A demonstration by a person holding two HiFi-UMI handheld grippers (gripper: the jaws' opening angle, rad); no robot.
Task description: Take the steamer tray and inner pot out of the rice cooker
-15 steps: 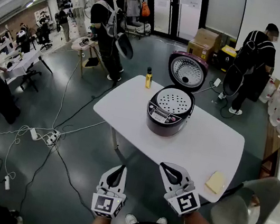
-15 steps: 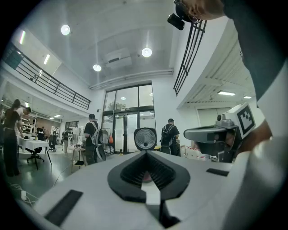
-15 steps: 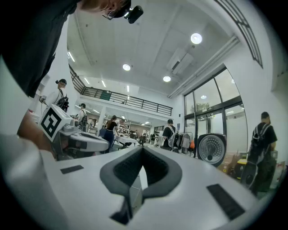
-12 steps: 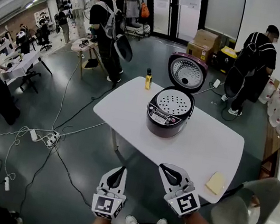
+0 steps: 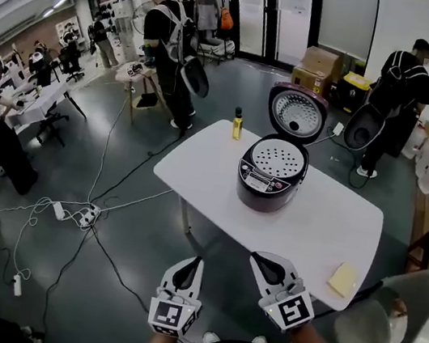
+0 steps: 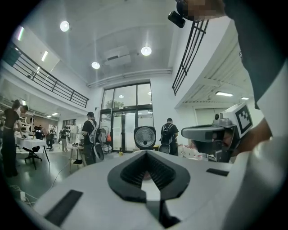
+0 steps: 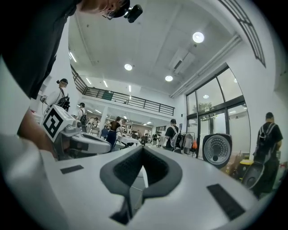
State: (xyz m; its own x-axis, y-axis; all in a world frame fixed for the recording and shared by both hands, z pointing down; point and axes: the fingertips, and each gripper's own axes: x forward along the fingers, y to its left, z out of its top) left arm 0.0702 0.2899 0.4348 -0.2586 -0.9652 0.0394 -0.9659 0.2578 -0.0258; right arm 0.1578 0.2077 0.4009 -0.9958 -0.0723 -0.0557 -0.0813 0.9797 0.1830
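Left tongs closed, right tongs closed

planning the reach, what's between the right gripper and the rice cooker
Head view: only bare white table between right gripper and rice cooker.

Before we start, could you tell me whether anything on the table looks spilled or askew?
Nothing stands out: the rice cooker stands upright, lid open, steamer tray seated inside; the bottle is upright and the yellow pad lies flat.
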